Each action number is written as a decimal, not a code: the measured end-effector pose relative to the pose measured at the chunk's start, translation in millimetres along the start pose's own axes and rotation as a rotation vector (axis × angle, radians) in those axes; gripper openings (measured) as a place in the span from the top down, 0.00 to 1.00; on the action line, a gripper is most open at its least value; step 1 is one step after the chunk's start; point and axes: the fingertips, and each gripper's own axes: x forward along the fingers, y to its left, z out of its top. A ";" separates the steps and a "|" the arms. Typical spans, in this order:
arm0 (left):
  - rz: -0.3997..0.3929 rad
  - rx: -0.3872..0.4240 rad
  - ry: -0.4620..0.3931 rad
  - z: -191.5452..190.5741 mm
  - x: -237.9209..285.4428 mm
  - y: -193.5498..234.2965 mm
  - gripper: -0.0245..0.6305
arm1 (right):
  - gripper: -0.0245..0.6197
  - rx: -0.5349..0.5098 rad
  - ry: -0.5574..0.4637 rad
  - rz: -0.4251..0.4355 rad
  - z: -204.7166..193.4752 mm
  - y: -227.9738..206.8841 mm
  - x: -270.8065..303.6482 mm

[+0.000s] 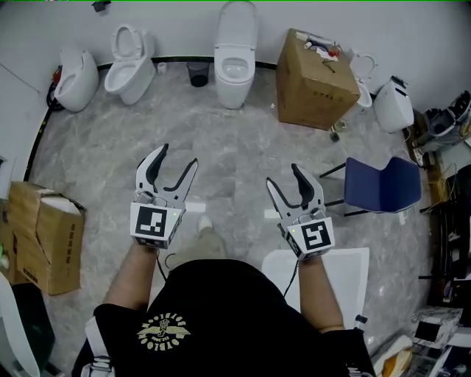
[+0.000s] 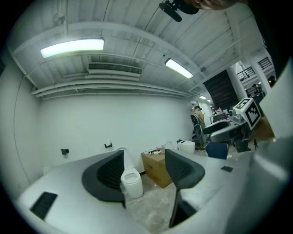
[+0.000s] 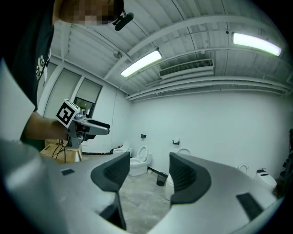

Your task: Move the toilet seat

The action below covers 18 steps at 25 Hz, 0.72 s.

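Jaws of left gripper (image 1: 179, 155) and right gripper (image 1: 282, 175) wide apart, empty, ceiling lamp (image 2: 72, 47) only in gripper views.

Bare test room or workshop, several toilets (image 1: 235, 59) along white wall (image 1: 176, 22), cardboard boxes (image 1: 315, 77), marbled floor (image 1: 228, 147), strip lights (image 2: 73, 46)

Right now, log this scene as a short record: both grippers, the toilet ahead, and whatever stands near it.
left gripper: open, empty
right gripper: open, empty
middle toilet: ahead of both grippers, untouched
cardboard box: just right of that toilet
bin: just left of that toilet
blue chair: to the right of the right gripper
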 end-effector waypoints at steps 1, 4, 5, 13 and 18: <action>-0.002 -0.012 0.010 -6.3 9.6 8.7 0.56 | 0.56 0.012 0.024 -0.006 -4.5 -5.9 10.6; -0.013 -0.014 0.013 -19.8 37.9 29.4 0.54 | 0.55 0.027 0.081 -0.036 -12.7 -24.9 44.3; -0.015 -0.007 0.012 -22.6 46.0 34.8 0.53 | 0.55 0.025 0.080 -0.039 -14.3 -30.7 54.5; -0.021 -0.028 0.065 -52.4 104.1 78.8 0.53 | 0.55 0.102 0.016 -0.111 -12.1 -80.4 116.9; -0.009 -0.024 0.117 -60.2 138.9 108.0 0.53 | 0.55 0.112 0.016 -0.099 -11.4 -97.2 151.2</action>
